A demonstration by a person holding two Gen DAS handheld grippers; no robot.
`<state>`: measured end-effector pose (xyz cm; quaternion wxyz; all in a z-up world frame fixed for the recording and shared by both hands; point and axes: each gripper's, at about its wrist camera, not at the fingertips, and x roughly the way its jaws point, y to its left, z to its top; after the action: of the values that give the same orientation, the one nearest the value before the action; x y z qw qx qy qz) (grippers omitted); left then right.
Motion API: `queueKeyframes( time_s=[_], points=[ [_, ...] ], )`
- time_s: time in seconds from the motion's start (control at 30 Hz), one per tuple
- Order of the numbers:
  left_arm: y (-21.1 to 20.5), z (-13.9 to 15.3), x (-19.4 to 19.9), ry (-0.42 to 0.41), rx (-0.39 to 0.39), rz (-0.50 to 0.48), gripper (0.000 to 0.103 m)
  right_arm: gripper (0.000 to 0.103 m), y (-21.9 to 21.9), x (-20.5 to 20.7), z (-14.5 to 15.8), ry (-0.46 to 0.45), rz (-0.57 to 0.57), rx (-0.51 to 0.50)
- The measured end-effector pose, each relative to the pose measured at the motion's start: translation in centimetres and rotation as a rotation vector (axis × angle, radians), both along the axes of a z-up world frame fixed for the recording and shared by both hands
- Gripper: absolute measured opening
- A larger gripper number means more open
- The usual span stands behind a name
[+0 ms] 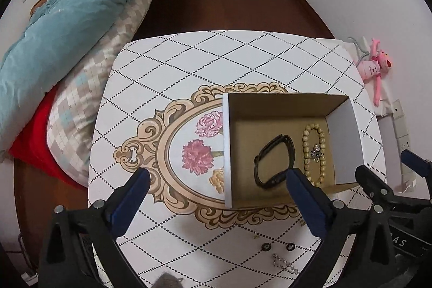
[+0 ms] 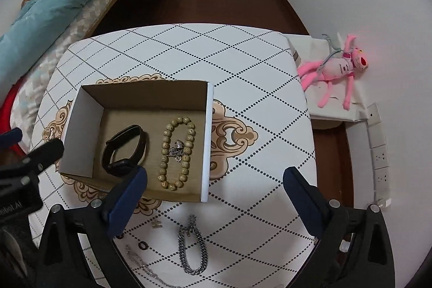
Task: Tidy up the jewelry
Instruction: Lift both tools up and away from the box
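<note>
The sorting is partway through. In the right wrist view the open cardboard box [image 2: 140,131] sits left of centre on the bench [image 2: 243,58], and inside it lie a black wristband [image 2: 125,150], a beaded bracelet [image 2: 176,153] and a small silver piece [image 2: 176,150] resting within the bead loop. Loose on the bench at the bottom of the frame are a silver curb chain [image 2: 192,247], a thin silver bracelet [image 2: 143,263], a small dark ring [image 2: 142,245] and a tiny gold charm [image 2: 156,224].

The right gripper [image 2: 214,180] hangs above the chain, spread wide and empty. The left gripper [image 1: 217,180] is also wide and carries nothing.

The likely next move is the right gripper dropping onto the chain, pinching across its links and lifting it into the box.
</note>
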<state>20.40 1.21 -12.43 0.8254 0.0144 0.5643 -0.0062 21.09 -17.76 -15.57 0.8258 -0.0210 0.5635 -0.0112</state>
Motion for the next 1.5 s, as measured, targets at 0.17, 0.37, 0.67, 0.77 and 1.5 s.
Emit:
queueKeyframes(
  time_s=[0.17,0.37,0.67,0.77,1.5],
  points=[
    [-0.3,0.5,-1.0,-0.014,-0.01,0.003,0.103,0.102,-0.4,-0.9,0.9,-0.028,-0.012,-0.01],
    [-0.8,2.6,-3.2,-0.071,0.0,0.001,0.103,0.102,-0.4,-2.6,3.4,-0.092,-0.029,-0.021],
    [-0.5,7.0,-6.6,-0.17,-0.007,0.009,0.103,0.102,-0.2,-6.7,8.3,-0.19,-0.035,-0.016],
    [-0.3,8.3,-7.7,-0.197,-0.01,0.015,0.103,0.102,-0.4,-8.2,9.8,-0.223,-0.036,-0.011],
    [0.5,6.8,-10.5,-0.165,0.049,0.078,0.103,0.102,-3.0,-12.3,11.0,-0.206,-0.102,0.105]
  ],
)
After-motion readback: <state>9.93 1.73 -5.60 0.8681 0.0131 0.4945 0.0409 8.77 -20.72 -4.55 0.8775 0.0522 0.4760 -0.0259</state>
